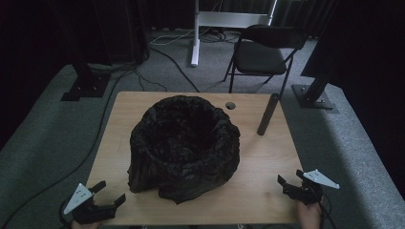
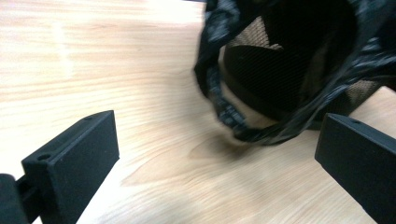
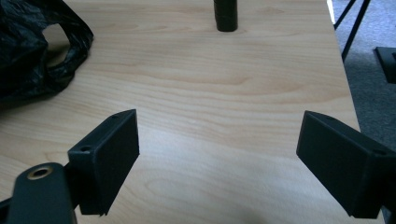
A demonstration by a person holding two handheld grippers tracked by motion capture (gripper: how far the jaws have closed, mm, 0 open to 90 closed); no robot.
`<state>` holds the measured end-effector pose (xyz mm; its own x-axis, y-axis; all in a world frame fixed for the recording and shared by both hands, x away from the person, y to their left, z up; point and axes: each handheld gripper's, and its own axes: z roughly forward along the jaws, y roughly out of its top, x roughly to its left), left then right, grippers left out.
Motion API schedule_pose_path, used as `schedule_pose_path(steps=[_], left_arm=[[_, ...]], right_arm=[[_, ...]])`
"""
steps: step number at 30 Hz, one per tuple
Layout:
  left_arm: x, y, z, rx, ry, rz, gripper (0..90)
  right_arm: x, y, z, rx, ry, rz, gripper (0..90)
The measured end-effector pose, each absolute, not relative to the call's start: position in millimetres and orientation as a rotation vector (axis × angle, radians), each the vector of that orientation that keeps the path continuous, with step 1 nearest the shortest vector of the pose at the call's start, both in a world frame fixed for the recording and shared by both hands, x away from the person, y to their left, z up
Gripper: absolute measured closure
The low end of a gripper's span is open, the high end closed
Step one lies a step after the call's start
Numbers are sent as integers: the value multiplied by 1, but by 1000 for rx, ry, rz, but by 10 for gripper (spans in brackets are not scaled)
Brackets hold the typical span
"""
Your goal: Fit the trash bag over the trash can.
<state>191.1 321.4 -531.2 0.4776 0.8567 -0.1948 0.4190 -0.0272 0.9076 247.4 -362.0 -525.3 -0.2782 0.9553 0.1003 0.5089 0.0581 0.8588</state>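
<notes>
A black plastic bag [image 1: 184,145] drapes over a round mesh bin in the middle of the wooden table [image 1: 260,157], its mouth open upward. In the left gripper view the bag's loose edge [image 2: 261,126] hangs off the mesh bin wall [image 2: 261,60] just ahead. My left gripper [image 1: 109,193] [image 2: 219,158] stands open at the table's near left corner, nothing between its jaws. My right gripper [image 1: 290,178] [image 3: 217,154] stands open at the near right corner over bare wood. A bag handle loop [image 3: 70,46] lies to its left.
A dark upright cylinder [image 1: 267,114] [image 3: 226,14] stands at the table's back right. A small round hole [image 1: 230,105] sits near the back edge. Behind the table are a folding chair [image 1: 265,52], cables on the carpet and black stand bases.
</notes>
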Motion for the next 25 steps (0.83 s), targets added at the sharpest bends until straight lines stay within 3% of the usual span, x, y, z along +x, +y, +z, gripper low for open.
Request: schedule_pose_path(steps=[9,25], left_arm=[[194,327,-538,1620,1163,515,0],[194,323,-538,1635,1170,548,0]], right_arm=[[247,-365,-546,1516,1795,1104,127],[247,-368,-546,1549,1753,1072,127]])
